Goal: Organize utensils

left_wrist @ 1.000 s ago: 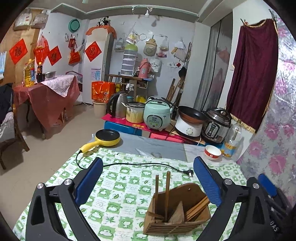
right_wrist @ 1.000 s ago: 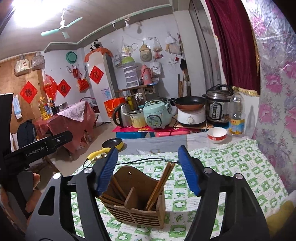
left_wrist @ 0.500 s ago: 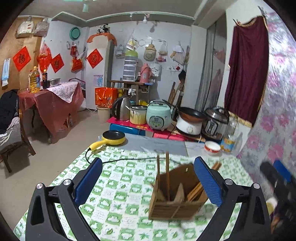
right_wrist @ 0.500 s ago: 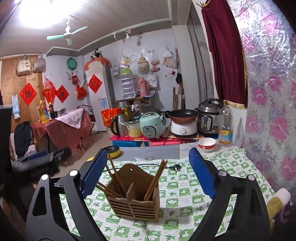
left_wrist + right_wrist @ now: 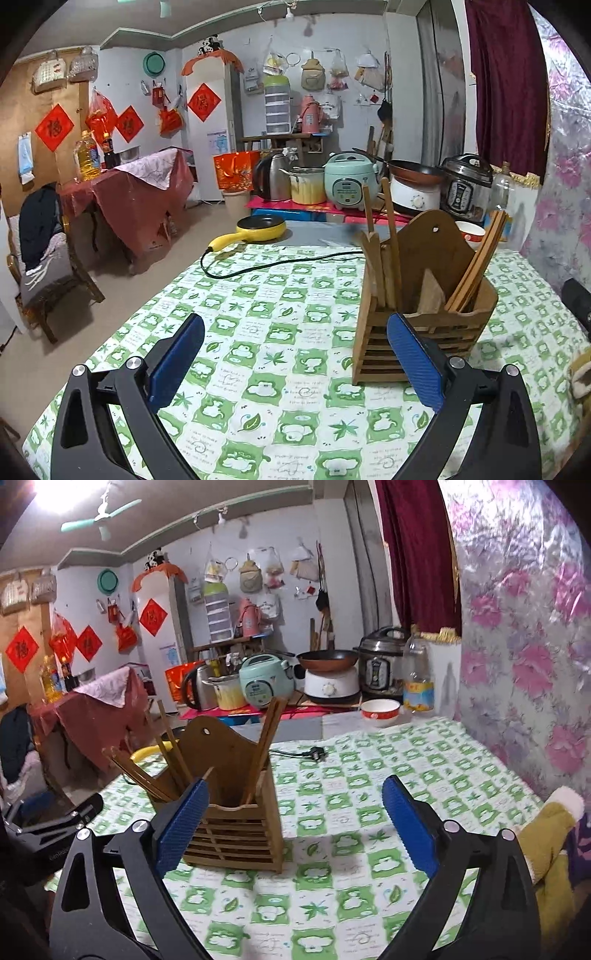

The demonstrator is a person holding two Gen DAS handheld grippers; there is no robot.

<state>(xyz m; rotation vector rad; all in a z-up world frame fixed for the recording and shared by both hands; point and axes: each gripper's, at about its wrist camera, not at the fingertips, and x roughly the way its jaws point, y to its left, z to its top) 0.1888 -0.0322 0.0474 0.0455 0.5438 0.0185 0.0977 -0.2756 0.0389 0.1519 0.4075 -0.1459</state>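
A wooden utensil holder (image 5: 424, 325) stands upright on the green-and-white checked tablecloth (image 5: 277, 350). Chopsticks (image 5: 386, 251) lean in its left compartment and more chopsticks (image 5: 476, 266) in its right. My left gripper (image 5: 295, 325) is open, and the holder stands just beyond its right finger. In the right wrist view the holder (image 5: 236, 830) stands ahead of the left finger. The right gripper's (image 5: 295, 786) jaws are opening, with only cloth in the gap and no pad pressing on the holder. The left gripper's black body (image 5: 55, 827) shows at lower left.
A yellow pan (image 5: 262, 225) and its black cord (image 5: 280, 262) lie at the table's far side, the plug (image 5: 317, 755) beyond the holder. A red-and-white bowl (image 5: 380, 710) and a bottle (image 5: 417, 675) stand far right. Cookers line the back. A yellow sleeve (image 5: 550, 834) is at right.
Both grippers have sunk toward the table. The right gripper's jaws have spread wider, and the holder, earlier between them, now sits toward its left finger. In the left view the holder has shifted right.
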